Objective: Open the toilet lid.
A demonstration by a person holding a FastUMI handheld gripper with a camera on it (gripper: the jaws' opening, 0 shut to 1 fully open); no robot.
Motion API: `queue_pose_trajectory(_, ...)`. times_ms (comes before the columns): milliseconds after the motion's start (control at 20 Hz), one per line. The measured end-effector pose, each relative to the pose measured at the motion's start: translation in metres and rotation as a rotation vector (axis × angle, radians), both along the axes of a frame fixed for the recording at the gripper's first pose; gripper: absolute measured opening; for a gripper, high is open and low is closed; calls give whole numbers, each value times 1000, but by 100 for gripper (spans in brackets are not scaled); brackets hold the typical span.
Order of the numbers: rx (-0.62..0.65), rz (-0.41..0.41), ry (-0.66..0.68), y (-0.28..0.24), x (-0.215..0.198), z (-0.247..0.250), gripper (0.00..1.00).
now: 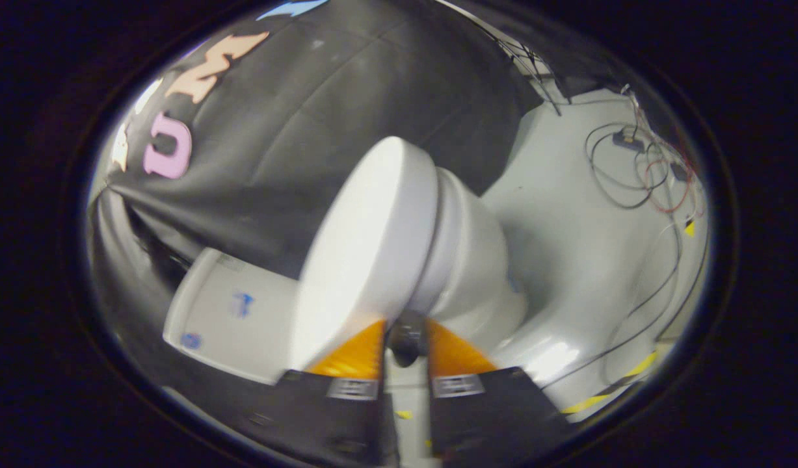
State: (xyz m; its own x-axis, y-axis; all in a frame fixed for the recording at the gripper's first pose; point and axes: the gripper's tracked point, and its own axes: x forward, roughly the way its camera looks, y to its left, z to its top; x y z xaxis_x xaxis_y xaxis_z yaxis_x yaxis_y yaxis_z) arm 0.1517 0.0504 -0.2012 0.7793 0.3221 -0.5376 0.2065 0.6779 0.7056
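Observation:
The white toilet stands just ahead of me and looks tipped sideways because the view is rolled. Its broad oval lid faces me, with the seat ring and bowl on its far side. The tank, with small stickers on top, lies beside the lid. My gripper is at the lid's near rim. One finger lies on the lid's top face, the other finger on the seat side. The rim runs into the narrow gap between them, where a dark wedge separates lid and seat.
Pale grey floor spreads beyond the bowl, with loose black and red cables and small boxes on it. Yellow-black tape marks the floor near my fingers. The black cloth wall hangs behind the toilet.

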Motion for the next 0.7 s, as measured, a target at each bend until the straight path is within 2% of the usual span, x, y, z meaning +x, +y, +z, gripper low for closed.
queue_pose_trajectory(50,28,-1,2,4,-5,3,14)
queue_pose_trajectory(100,38,15,-16,5,-6,2,14)
queue_pose_trajectory(150,72,-10,-24,6,6,0,14)
queue_pose_trajectory(200,88,15,-14,4,-3,4,4)
queue_pose_trajectory(700,-39,57,-46,9,-8,21,3)
